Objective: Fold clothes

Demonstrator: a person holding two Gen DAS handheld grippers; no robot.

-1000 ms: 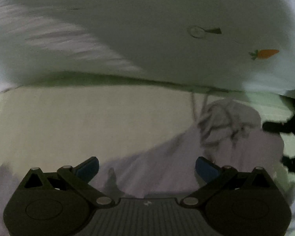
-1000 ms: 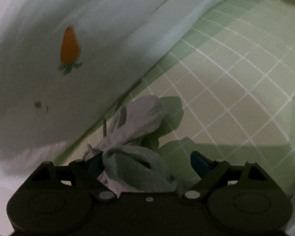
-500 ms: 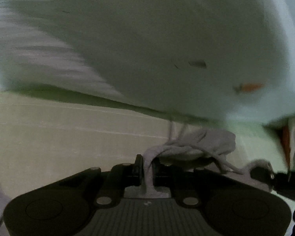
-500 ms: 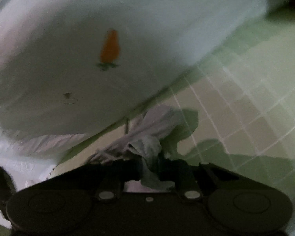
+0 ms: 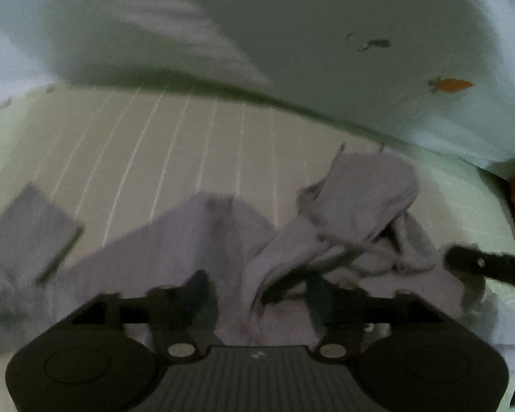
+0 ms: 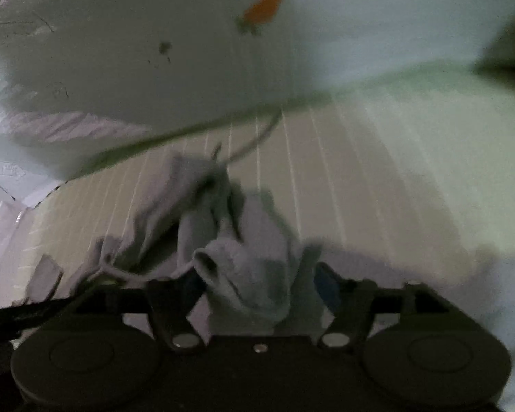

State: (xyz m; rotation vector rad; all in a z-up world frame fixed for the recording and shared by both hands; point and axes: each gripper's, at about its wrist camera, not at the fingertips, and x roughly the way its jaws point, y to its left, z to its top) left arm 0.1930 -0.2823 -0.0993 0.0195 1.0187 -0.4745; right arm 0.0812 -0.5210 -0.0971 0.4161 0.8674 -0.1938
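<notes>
Left wrist view showed the left gripper (image 5: 257,292) and right gripper (image 6: 254,285) part-open, crumpled grey cloth garment (image 5: 360,189) bunched between both jaws, probably loosened for regripping

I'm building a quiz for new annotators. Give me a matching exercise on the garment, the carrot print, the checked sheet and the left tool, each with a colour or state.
Things:
1. garment
2. carrot print
3. checked sheet
4. left tool

Colour or state:
A. orange
B. open, with cloth between its fingers
C. pale green with white lines
D. grey and crumpled

Pairs: 1-D, 2-A, 3-C, 4-B
</notes>
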